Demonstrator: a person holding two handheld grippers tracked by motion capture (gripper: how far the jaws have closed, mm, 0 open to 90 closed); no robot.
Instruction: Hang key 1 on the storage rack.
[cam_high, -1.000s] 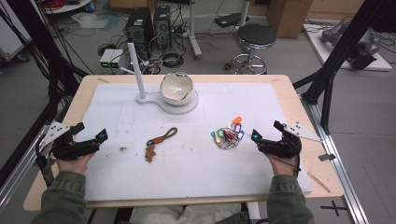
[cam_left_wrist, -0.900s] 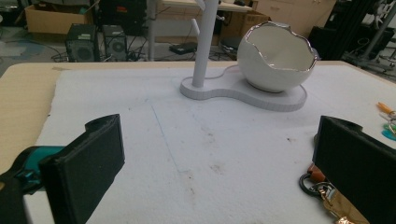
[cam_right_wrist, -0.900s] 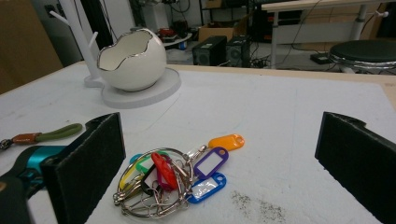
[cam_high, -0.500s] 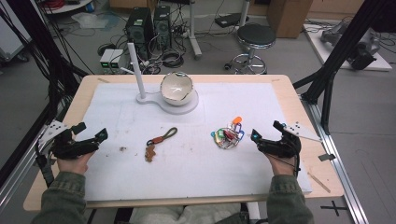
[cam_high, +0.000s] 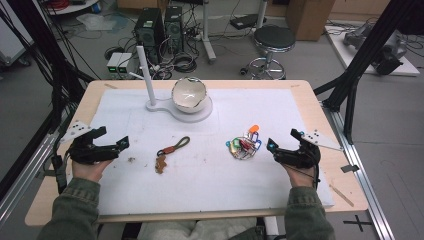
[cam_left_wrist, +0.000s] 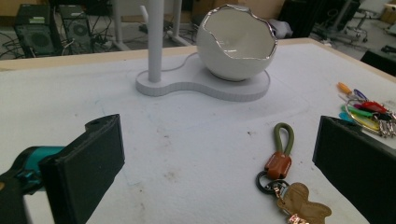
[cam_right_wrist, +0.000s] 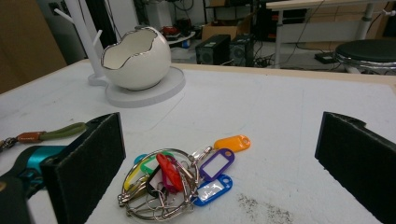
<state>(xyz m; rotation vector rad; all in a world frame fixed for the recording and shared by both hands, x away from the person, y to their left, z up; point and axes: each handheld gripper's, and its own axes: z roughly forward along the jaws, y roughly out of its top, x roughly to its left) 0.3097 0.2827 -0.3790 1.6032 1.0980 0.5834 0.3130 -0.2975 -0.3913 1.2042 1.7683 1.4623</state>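
White matting covers the table (cam_high: 300, 105). Just ahead of the right gripper (cam_high: 286, 148), whose jaws are spread and empty, lies the bunch of coloured key tags (cam_high: 244, 145). Well right of the left gripper (cam_high: 112, 140), likewise spread, lies the green-looped keychain (cam_high: 170, 152), untouched.

Wooden tabletop (cam_high: 320, 107), pale rim showing around white mat (cam_high: 215, 170) that covers most of it. On mat: white stand (cam_high: 192, 111) with upright post and eggshell-shaped bowl (cam_high: 189, 93), far centre. Olive-loop keychain (cam_high: 170, 151) with brown charm, left of centre. Bunch of coloured key tags (cam_high: 244, 145) on rings, right of centre. Small dark specks near keychain.
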